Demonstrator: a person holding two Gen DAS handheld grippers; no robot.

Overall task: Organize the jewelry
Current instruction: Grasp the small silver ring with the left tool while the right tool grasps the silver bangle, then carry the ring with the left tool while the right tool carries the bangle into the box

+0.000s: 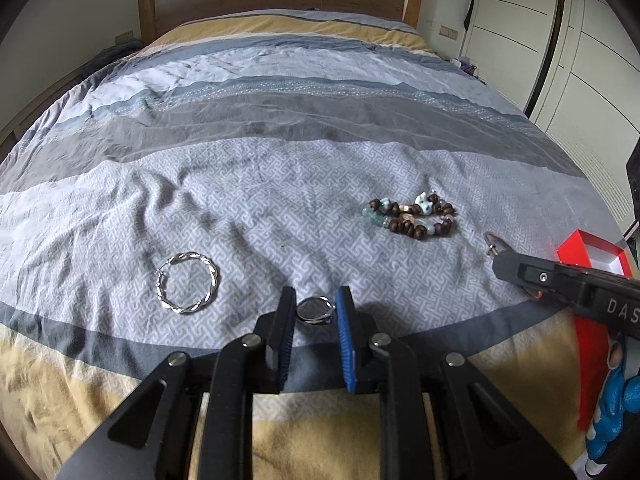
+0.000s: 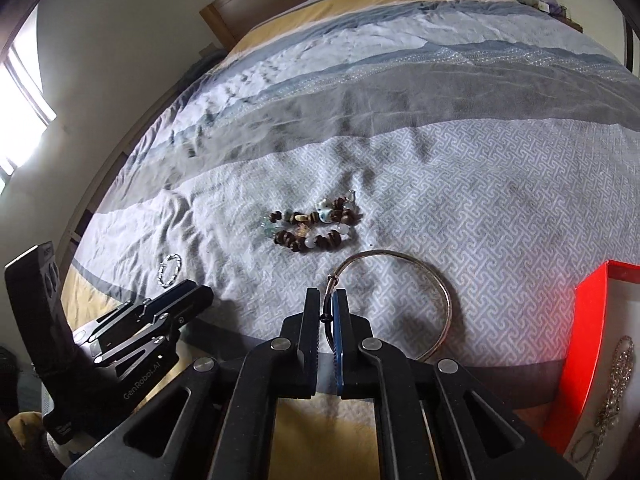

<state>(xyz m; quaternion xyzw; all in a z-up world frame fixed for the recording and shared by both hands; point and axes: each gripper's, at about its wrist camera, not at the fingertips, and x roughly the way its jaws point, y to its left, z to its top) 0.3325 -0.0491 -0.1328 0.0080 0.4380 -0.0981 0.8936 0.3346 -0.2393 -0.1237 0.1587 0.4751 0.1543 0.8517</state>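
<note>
Jewelry on the bed [image 1: 280, 168], all on the pale key-pattern band of the cover near the foot edge.

Count:
- 1 twisted silver bangle [image 1: 187, 282], rope-like, lay flat toward the left side of the bed.
- 1 small silver ring [image 1: 314, 310], plain band, doubled-looking wire, lay flat on the cover.
- 1 beaded bracelet [image 1: 412, 216], dark brown wooden beads mixed with pale green and white ones, bunched into a loose figure-eight, further up the bed than the rest.
- 1 thin metal hoop [image 2: 416, 280], plain wire, large, with a small clasp at one end.
- 1 red box [image 2: 580, 328] at the right foot corner, white inside, with a glittery chain [image 2: 618, 384] in it; other contents too blurred to count.

Left hand-held gripper [image 1: 316, 308]: fingers apart, straddling the silver ring, one on each side; contact not clear.

Right hand-held gripper [image 2: 326, 312]: fingers pressed together on the hoop's clasp end; the hoop arced out to the right over the cover, just beside the red box.
</note>
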